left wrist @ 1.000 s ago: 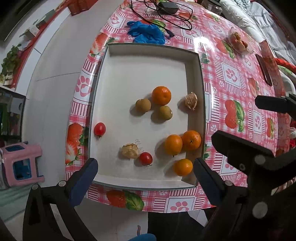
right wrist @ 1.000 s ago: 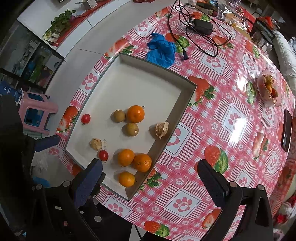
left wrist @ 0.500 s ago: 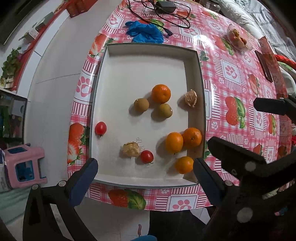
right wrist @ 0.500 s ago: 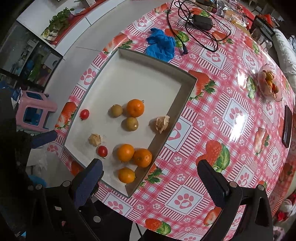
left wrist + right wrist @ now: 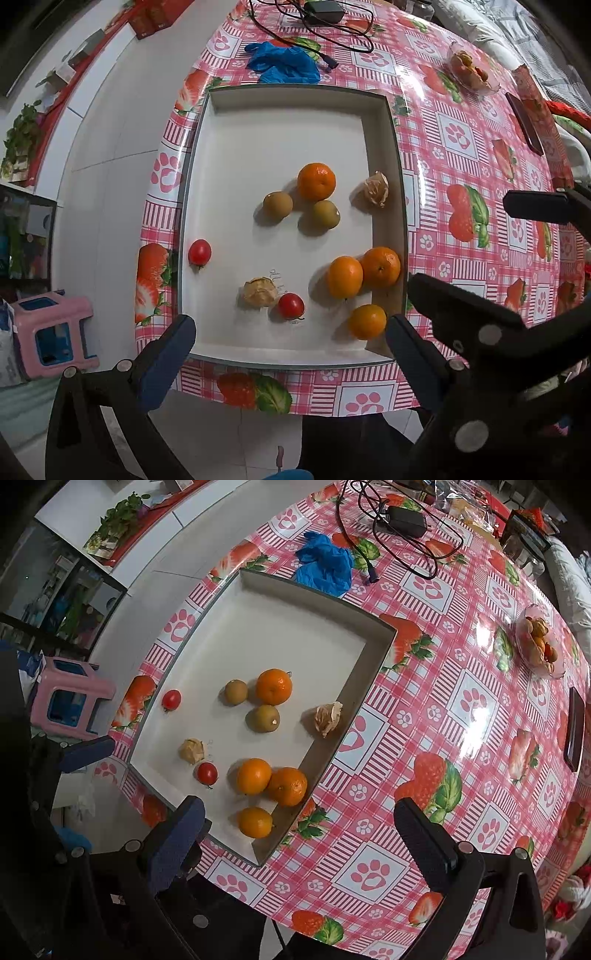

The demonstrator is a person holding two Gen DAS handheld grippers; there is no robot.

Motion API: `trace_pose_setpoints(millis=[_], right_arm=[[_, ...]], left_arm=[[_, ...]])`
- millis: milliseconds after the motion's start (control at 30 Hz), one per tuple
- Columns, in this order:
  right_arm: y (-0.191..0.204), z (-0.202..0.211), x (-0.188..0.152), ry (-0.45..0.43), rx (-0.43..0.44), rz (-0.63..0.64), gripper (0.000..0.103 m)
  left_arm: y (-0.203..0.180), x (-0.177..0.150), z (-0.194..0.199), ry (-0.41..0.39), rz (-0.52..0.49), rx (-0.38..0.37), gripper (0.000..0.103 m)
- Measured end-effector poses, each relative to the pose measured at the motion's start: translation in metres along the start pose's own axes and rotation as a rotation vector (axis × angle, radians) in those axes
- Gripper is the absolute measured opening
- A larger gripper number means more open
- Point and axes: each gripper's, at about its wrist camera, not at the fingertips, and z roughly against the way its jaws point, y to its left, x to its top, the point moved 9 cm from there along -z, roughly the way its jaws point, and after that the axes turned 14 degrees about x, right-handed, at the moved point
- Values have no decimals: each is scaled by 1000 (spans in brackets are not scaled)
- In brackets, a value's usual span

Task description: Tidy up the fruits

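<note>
Four oranges lie in the white tray (image 5: 395, 155) — three clustered at its near right corner. Nearest orange (image 5: 367, 321) sits at one o'clock from the left claw (image 5: 291, 338), closer than to the right claw (image 5: 299, 840). Both claws spread apart — empty.

left claw (image 5: 291, 343) agape, right claw (image 5: 299, 834) agape
</note>
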Motion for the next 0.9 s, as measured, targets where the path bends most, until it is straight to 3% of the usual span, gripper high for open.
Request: trace_pose_setpoints(millis=[900], right_arm=[[0,2,-3,-10,-2,-5,103]], left_arm=[[1,-2,4,-25,-22,30,103]])
